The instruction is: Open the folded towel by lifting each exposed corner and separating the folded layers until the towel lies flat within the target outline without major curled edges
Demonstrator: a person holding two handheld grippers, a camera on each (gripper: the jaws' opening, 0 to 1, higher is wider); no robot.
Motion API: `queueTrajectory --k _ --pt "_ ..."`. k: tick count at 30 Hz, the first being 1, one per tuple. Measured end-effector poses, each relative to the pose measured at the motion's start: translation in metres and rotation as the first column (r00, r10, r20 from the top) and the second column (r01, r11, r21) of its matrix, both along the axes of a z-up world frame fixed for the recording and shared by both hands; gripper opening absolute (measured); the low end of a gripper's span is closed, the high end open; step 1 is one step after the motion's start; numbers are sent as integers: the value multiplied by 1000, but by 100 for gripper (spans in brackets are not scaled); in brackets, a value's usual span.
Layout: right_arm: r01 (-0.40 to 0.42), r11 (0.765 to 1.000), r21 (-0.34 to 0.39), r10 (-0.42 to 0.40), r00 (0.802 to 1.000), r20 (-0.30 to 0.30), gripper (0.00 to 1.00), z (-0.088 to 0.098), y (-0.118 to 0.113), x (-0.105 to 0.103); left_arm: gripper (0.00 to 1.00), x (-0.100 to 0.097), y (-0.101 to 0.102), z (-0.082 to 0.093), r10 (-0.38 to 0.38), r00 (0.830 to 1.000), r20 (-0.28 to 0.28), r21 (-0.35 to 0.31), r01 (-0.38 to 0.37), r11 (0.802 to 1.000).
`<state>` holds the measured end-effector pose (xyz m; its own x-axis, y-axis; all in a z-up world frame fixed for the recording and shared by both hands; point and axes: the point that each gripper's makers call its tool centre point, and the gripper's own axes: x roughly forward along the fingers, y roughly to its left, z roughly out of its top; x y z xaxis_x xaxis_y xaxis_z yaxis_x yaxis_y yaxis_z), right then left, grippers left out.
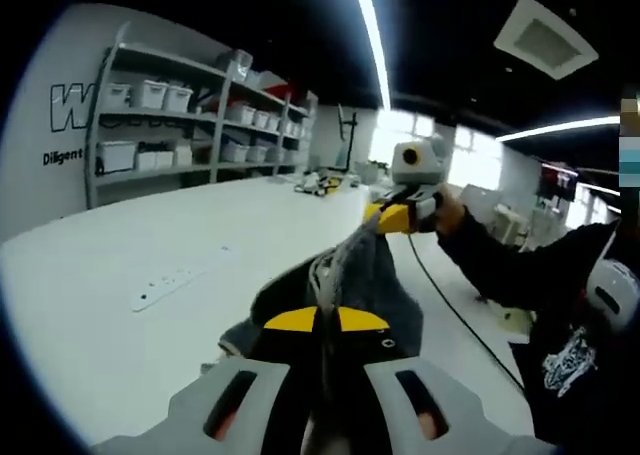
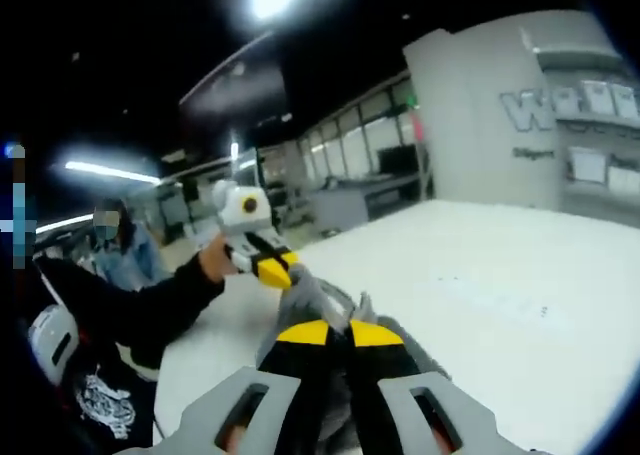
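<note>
A dark grey towel (image 1: 365, 280) hangs bunched above the white table (image 1: 120, 275), pulled between both grippers. In the left gripper view, my left gripper (image 1: 325, 320) is shut on one part of the cloth at the bottom. The right gripper (image 1: 392, 216), held by a hand in a dark sleeve, pinches another part farther off. In the right gripper view, my right gripper (image 2: 338, 333) is shut on the towel (image 2: 325, 295). The left gripper (image 2: 272, 268) grips the towel's far end just beyond. No target outline can be made out.
A white power strip (image 1: 185, 275) lies on the table to the left of the towel. Grey shelves (image 1: 170, 115) with white bins stand along the wall behind. A black cable (image 1: 450, 305) trails from the right gripper. A person's dark-clothed body (image 1: 570, 345) is at the right.
</note>
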<state>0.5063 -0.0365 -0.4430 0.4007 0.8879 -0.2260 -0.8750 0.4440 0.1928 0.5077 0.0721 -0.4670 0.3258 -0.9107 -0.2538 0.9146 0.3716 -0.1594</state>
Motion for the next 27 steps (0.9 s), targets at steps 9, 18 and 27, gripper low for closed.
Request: queueTrajectory --k 9,18,27 --pt "-3 1000 1 3 998 57 1 8 1 -17 2 -22 -3 10 -42 996 79 16 41 999" --pt "-15 1000 11 14 995 96 1 10 3 -29 2 -26 4 16 -37 993 109 2 37 999" --pt "-36 999 1 35 983 180 1 14 2 -50 2 -51 3 20 -23 993 113 -19 25 999"
